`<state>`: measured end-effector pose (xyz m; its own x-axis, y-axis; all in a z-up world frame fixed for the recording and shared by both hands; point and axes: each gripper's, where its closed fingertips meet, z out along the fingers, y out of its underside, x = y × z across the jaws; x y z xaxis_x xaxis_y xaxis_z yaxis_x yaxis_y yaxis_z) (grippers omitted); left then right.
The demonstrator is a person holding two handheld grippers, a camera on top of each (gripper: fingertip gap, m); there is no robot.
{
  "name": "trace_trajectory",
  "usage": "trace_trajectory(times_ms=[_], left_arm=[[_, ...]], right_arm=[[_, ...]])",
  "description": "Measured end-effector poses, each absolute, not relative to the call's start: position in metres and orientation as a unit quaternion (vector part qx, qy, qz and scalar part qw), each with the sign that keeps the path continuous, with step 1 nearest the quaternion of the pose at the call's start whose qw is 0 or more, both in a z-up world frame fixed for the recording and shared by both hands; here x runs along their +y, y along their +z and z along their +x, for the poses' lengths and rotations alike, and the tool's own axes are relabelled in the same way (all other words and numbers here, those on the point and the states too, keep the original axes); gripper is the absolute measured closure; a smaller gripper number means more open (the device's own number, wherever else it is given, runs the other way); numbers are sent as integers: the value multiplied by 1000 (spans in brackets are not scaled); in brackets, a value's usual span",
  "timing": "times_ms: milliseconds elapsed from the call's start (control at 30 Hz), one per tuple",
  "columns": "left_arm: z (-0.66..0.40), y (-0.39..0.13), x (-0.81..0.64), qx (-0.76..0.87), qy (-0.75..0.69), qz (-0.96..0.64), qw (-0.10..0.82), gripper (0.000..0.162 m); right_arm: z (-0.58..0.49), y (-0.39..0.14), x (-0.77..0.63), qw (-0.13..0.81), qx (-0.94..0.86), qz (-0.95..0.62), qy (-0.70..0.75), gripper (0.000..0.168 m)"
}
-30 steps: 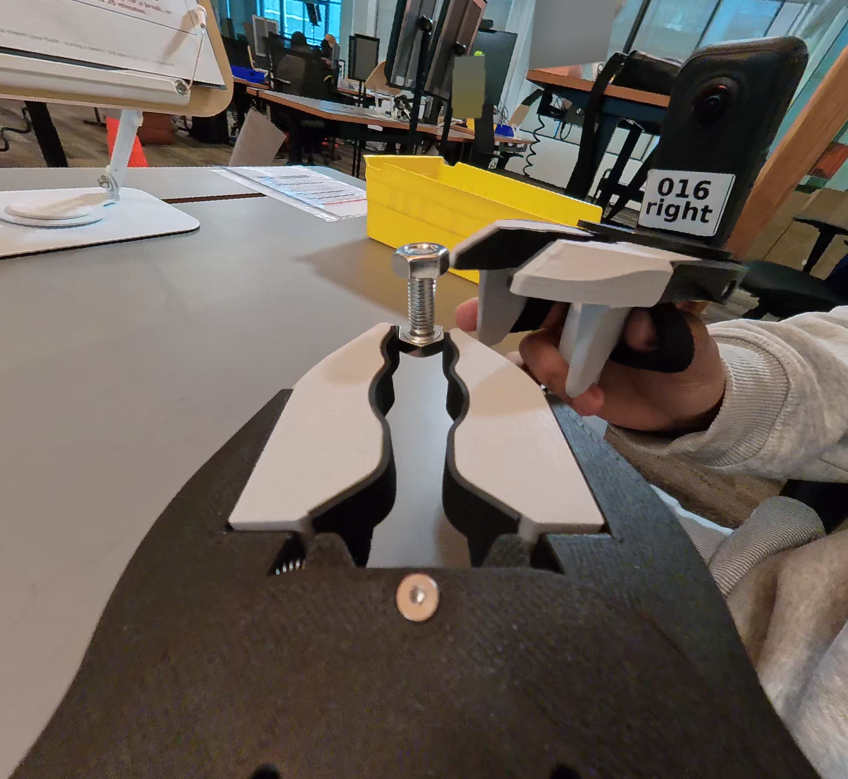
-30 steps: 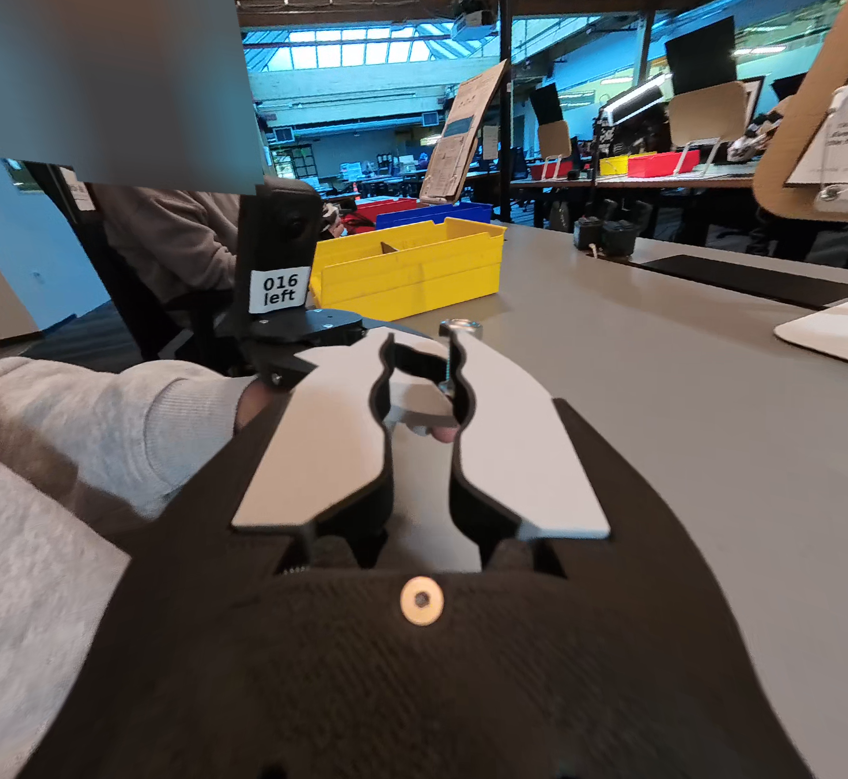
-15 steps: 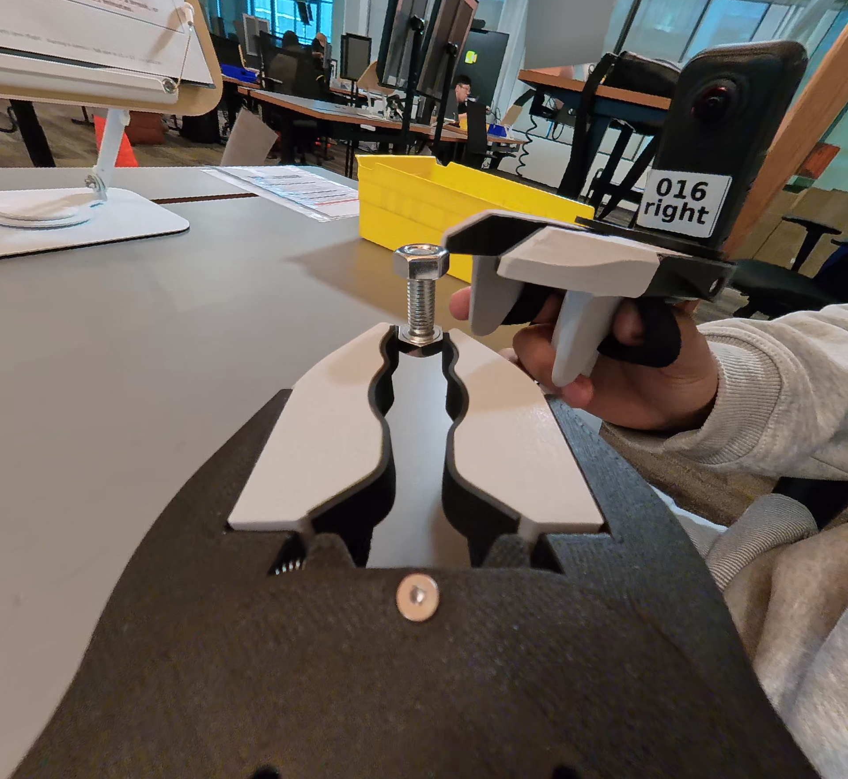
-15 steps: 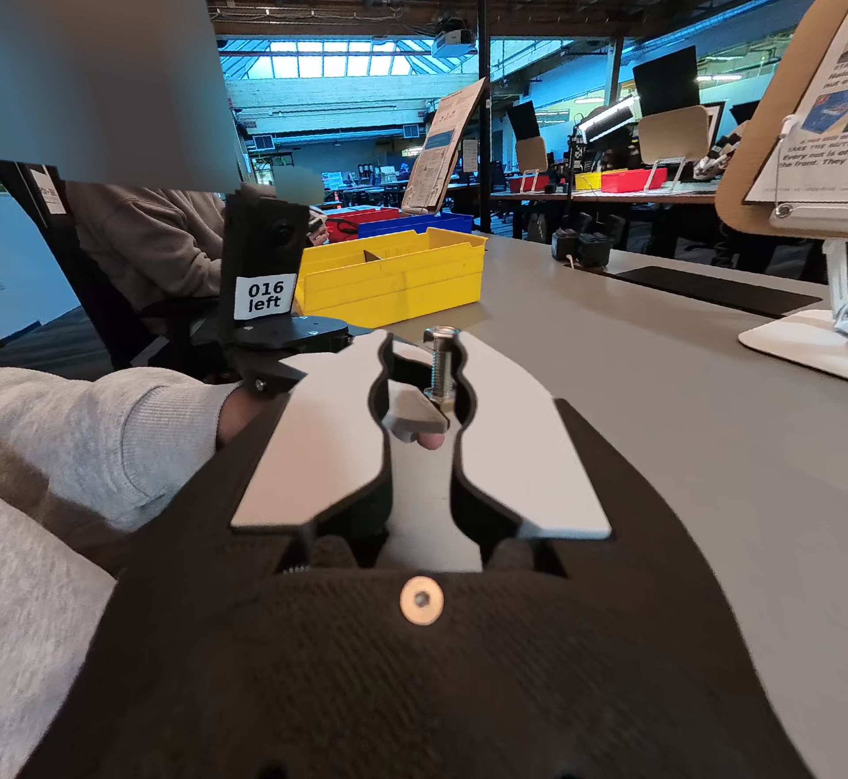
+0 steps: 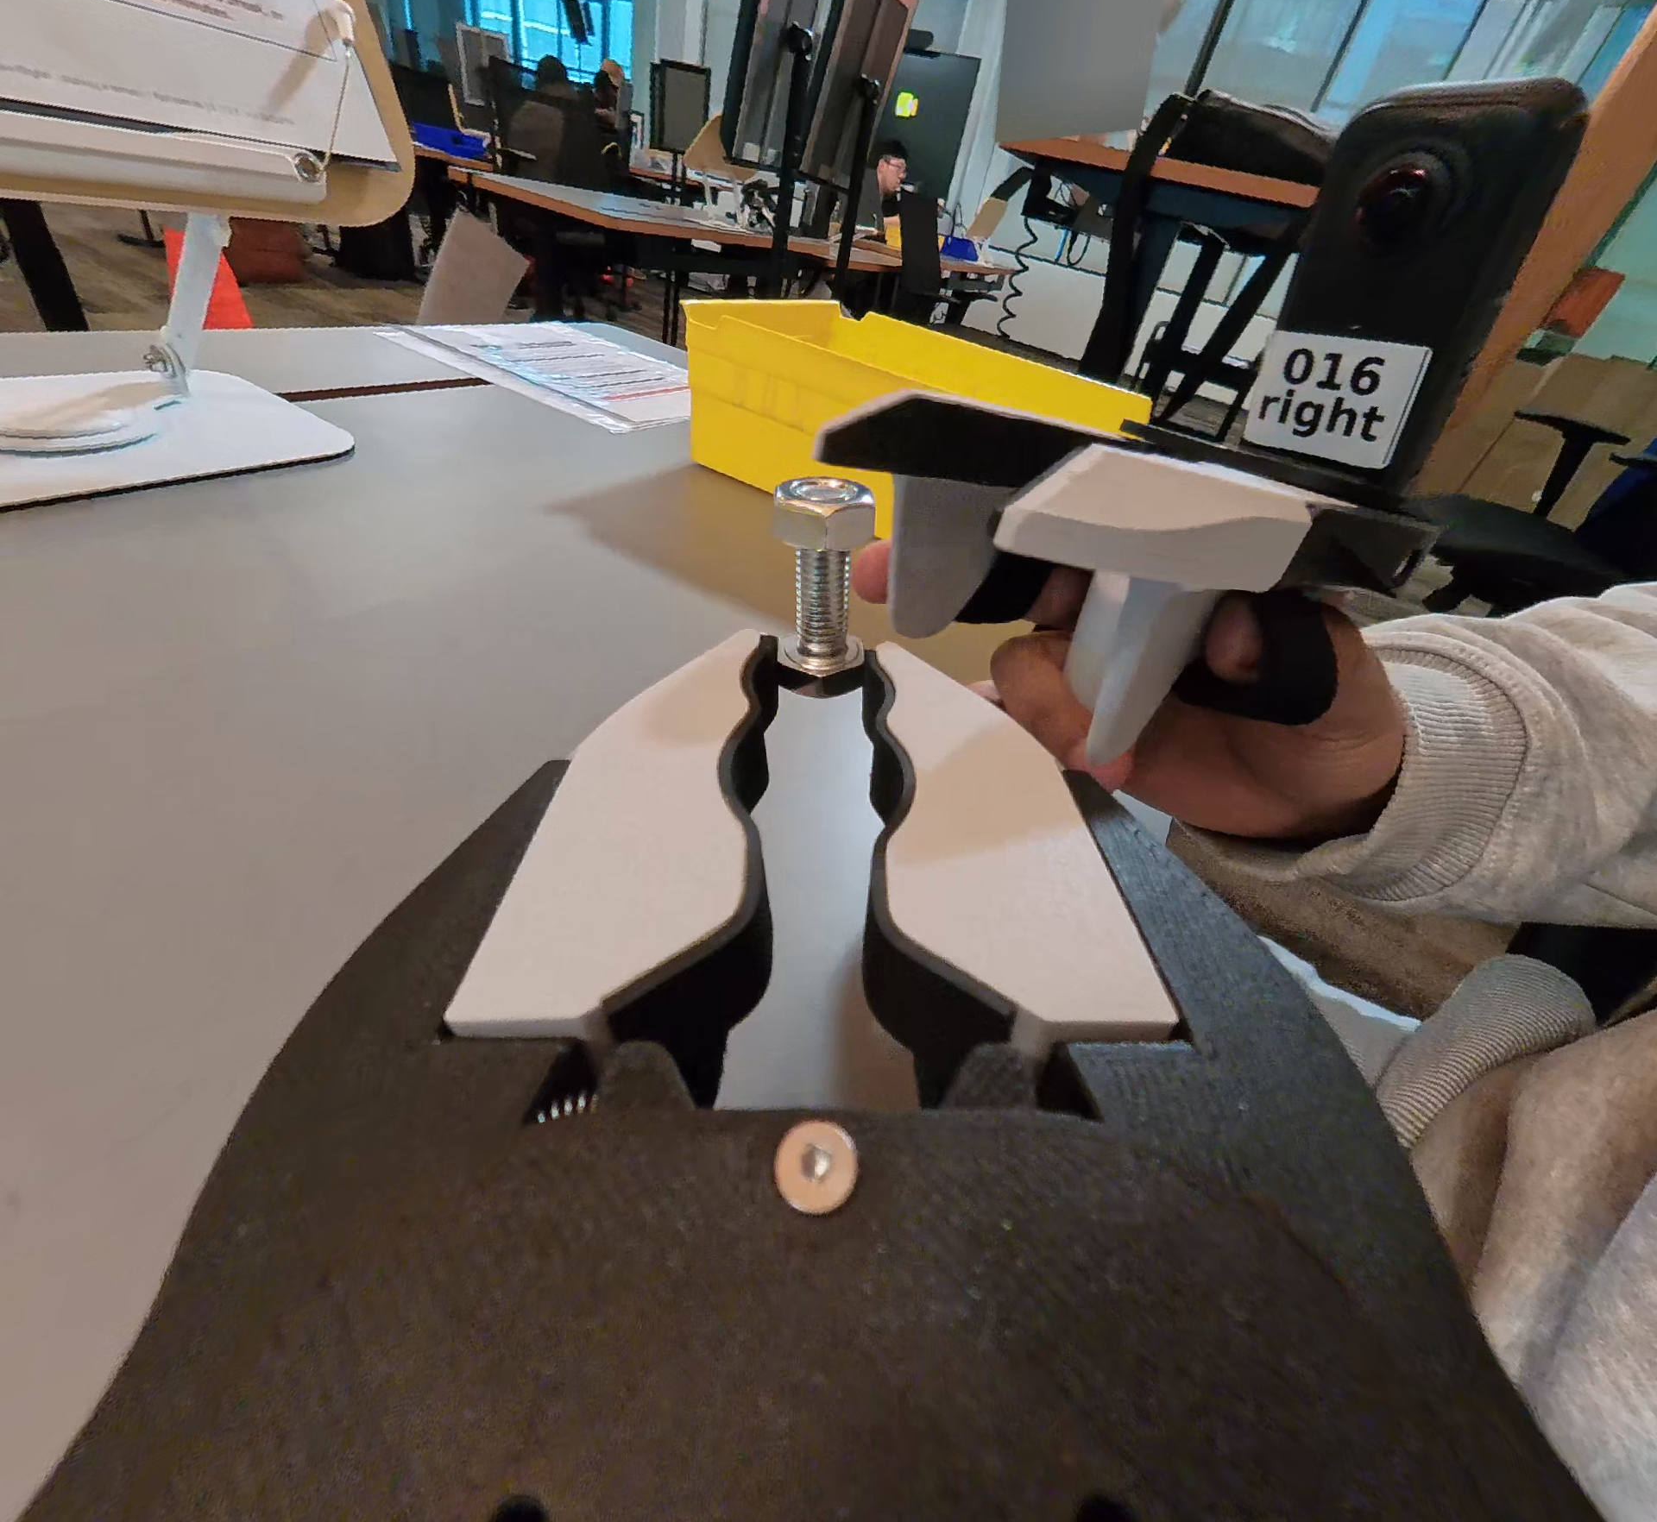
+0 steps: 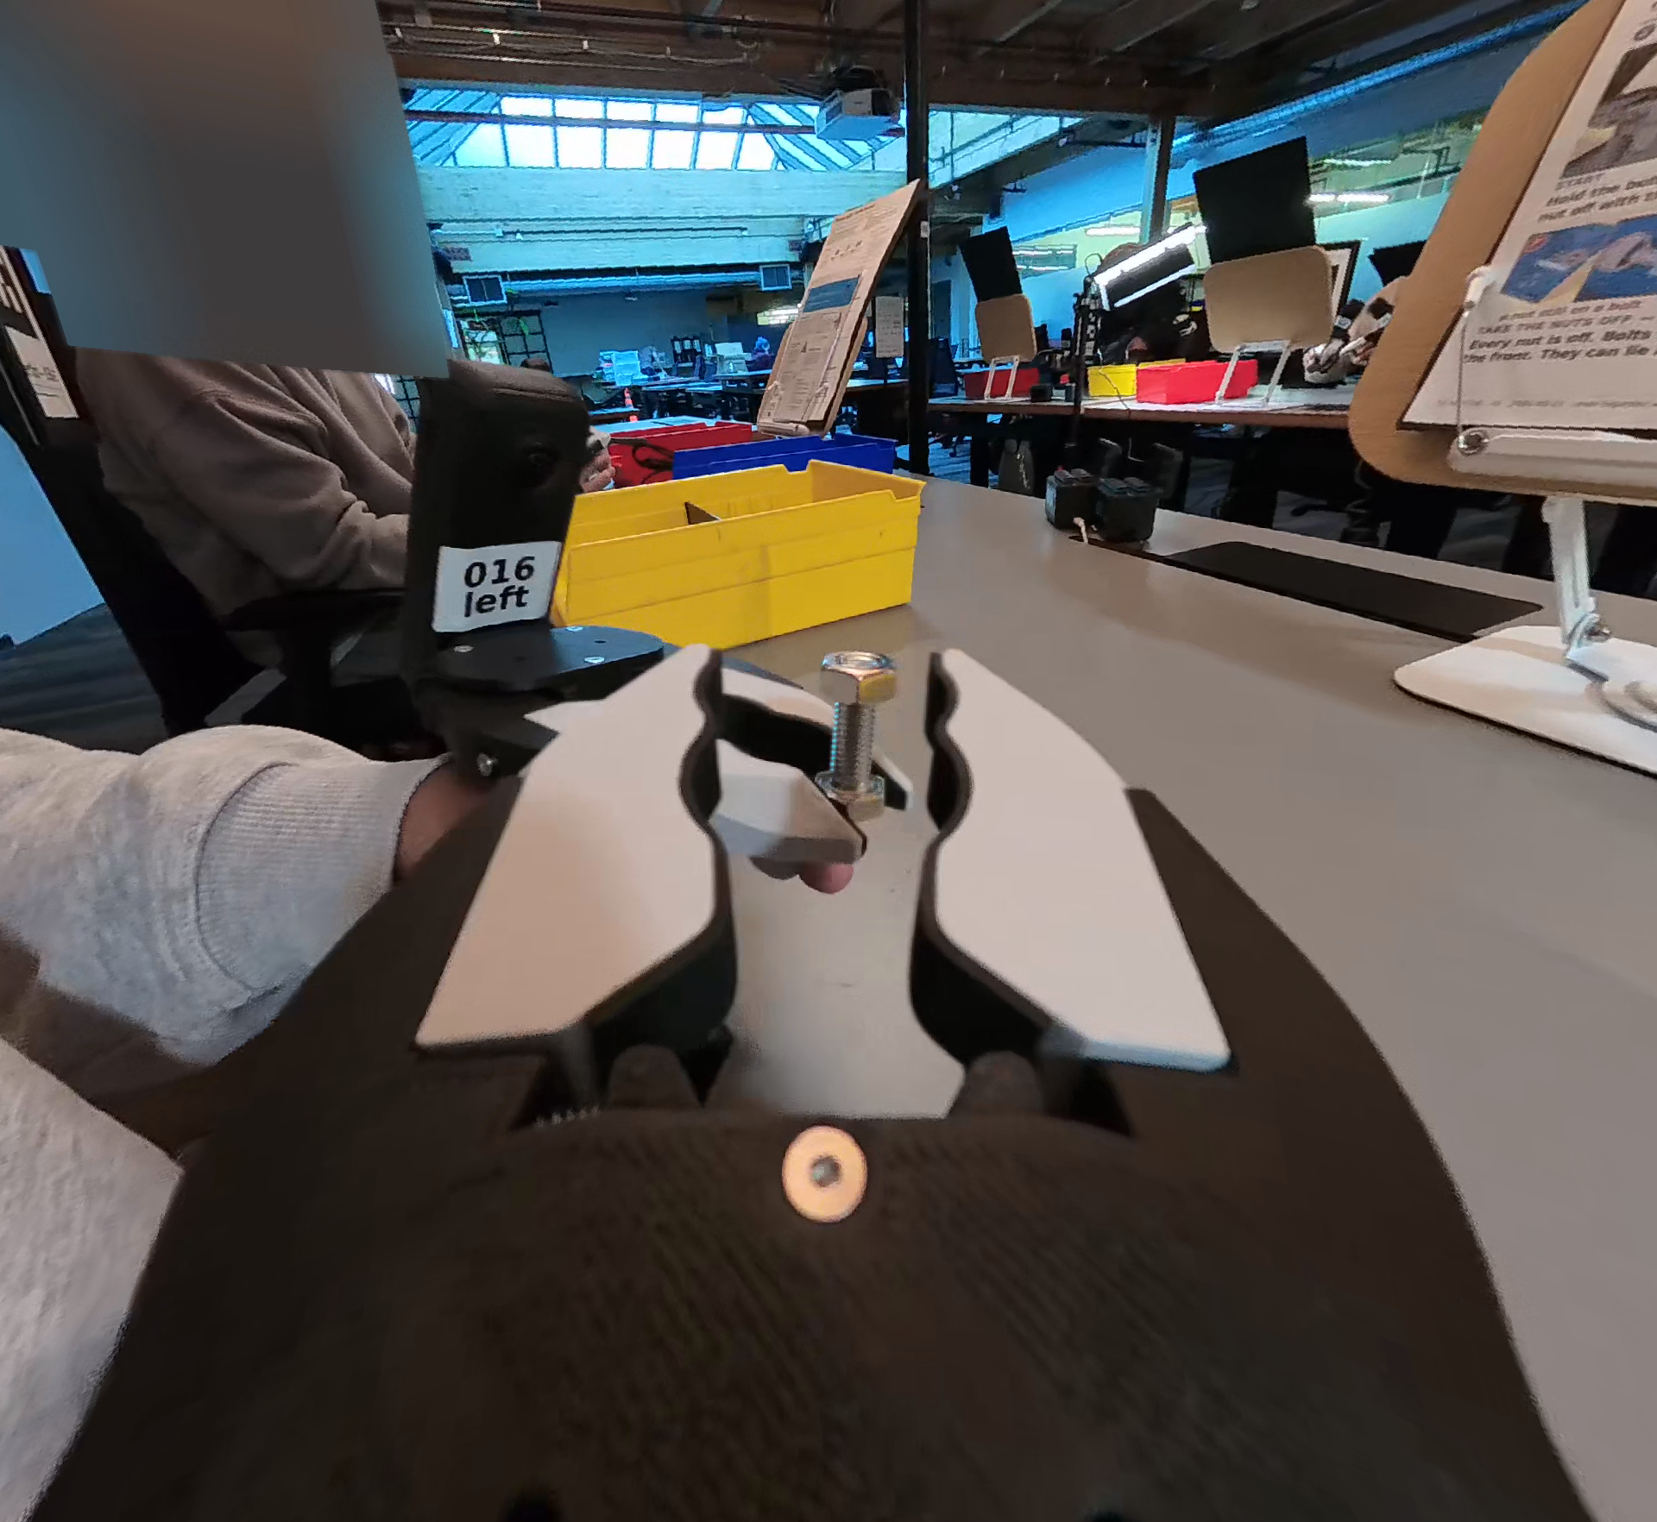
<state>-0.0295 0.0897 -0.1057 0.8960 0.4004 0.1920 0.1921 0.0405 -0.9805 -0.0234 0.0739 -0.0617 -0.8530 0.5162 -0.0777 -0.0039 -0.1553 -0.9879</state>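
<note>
My left gripper (image 5: 820, 659) is shut on a steel nut (image 5: 820, 660) at the lower end of a silver hex bolt (image 5: 823, 574), which stands upright with its head on top, above the grey table (image 5: 359, 627). My right gripper (image 6: 825, 659) is open and empty, and the bolt's head (image 6: 859, 672) sits level with its spread fingertips, between them. In the right wrist view the left gripper (image 6: 856, 802) comes in from the left and grips the nut (image 6: 863, 798). In the left wrist view the right gripper (image 5: 923, 484) comes in from the right at bolt-head height.
A yellow divided bin (image 5: 807, 394) stands on the table behind the bolt and also shows in the right wrist view (image 6: 744, 574). A white document stand (image 5: 134, 421) is at the far left, a laminated sheet (image 5: 556, 367) beside it. A black mat (image 6: 1345, 582) lies far right.
My right gripper has opened wider, and its fingertips now lie either side of the bolt head. My left gripper still grips the nut, and the bolt has stayed upright.
</note>
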Motion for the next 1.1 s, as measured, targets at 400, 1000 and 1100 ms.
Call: trace_trajectory(times_ms=[400, 1000, 1100], left_arm=[[-32, -105, 89, -219, 71, -683, 693, 144], [-30, -105, 92, -208, 72, -686, 693, 144], [-32, -104, 90, -216, 68, -682, 695, 144]], right_arm=[[-20, -62, 73, 183, -632, -195, 727, 132], [-19, -65, 71, 181, -639, -192, 722, 132], [-15, -63, 71, 176, -642, -185, 723, 147]])
